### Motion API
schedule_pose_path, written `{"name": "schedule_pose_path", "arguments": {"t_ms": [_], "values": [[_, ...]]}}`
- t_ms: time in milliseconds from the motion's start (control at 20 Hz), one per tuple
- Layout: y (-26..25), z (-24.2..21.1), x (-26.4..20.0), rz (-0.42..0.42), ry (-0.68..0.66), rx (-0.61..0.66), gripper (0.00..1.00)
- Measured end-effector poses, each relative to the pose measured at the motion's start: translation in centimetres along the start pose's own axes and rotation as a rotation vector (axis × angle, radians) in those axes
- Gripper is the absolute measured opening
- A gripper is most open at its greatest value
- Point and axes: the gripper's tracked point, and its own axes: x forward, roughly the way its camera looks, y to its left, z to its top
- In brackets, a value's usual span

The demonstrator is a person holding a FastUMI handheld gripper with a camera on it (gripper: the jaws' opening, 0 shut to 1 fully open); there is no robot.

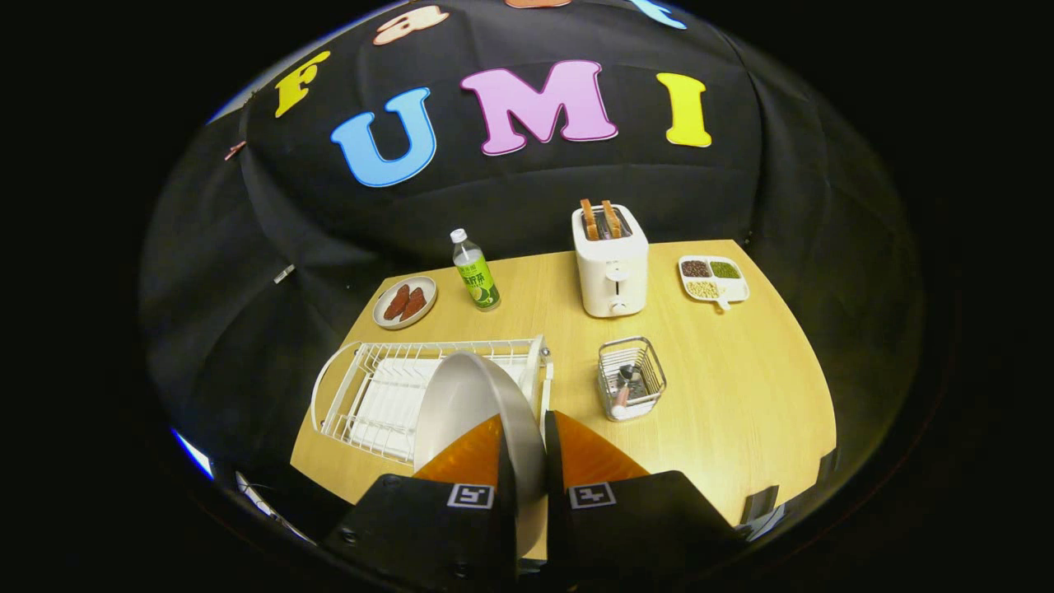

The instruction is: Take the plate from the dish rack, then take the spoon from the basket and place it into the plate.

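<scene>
The round grey plate (473, 403), smooth and matt, is pinched between the gripper (527, 449) fingers. Left of them, a white coated-wire dish rack (354, 387). Ahead to the right, a shiny metal-wire basket (631, 377) on the pale, satin-smooth wooden table (741, 387).

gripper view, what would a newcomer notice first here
First, the plate, pinched on edge between the fingers and held over the dish rack. Beyond it, across the wooden table, a white toaster with two slices stands by the wall. Right of the rack, a wire basket holds the spoon.
</scene>
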Motion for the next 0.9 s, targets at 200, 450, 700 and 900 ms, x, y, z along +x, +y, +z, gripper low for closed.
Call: {"name": "schedule_pose_path", "arguments": {"t_ms": [200,450,700,900], "values": [[-4.0,-2.5,-3.3,0.036,0.030,0.071,0.18],[-10.5,-7.4,-3.1,0.012,0.103,0.136,0.18],[-14.5,-10.0,1.9,0.038,0.184,0.311,0.18],[-17.9,-12.5,7.1,0.010,0.260,0.285,0.19]]}}
